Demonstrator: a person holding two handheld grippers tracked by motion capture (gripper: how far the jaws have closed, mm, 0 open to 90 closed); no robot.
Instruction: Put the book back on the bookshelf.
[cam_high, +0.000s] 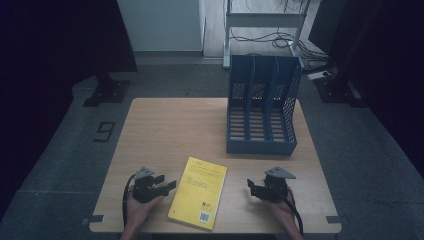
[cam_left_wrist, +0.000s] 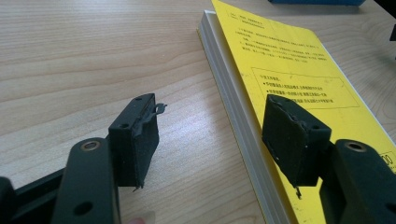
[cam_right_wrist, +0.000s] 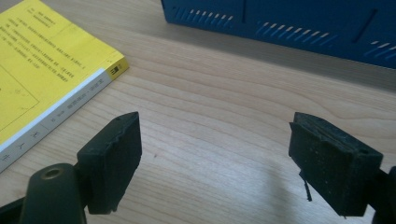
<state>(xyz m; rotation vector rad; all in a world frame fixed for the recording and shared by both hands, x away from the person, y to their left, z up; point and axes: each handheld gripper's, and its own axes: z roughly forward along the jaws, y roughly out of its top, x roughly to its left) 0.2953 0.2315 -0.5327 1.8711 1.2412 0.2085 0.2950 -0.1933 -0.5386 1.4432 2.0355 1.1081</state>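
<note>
Behind left tool (cam_left_wrist: 210, 135), yellow book's (cam_left_wrist: 299, 84) near corner

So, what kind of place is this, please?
Probably a lab or office set up for recording: a small wooden table with a yellow book and a blue file rack, on grey carpet, with loose cables under a white frame behind.

Overhead camera facing forward, gripper cameras low (close), all sharing yellow book (cam_high: 198, 193)
</note>
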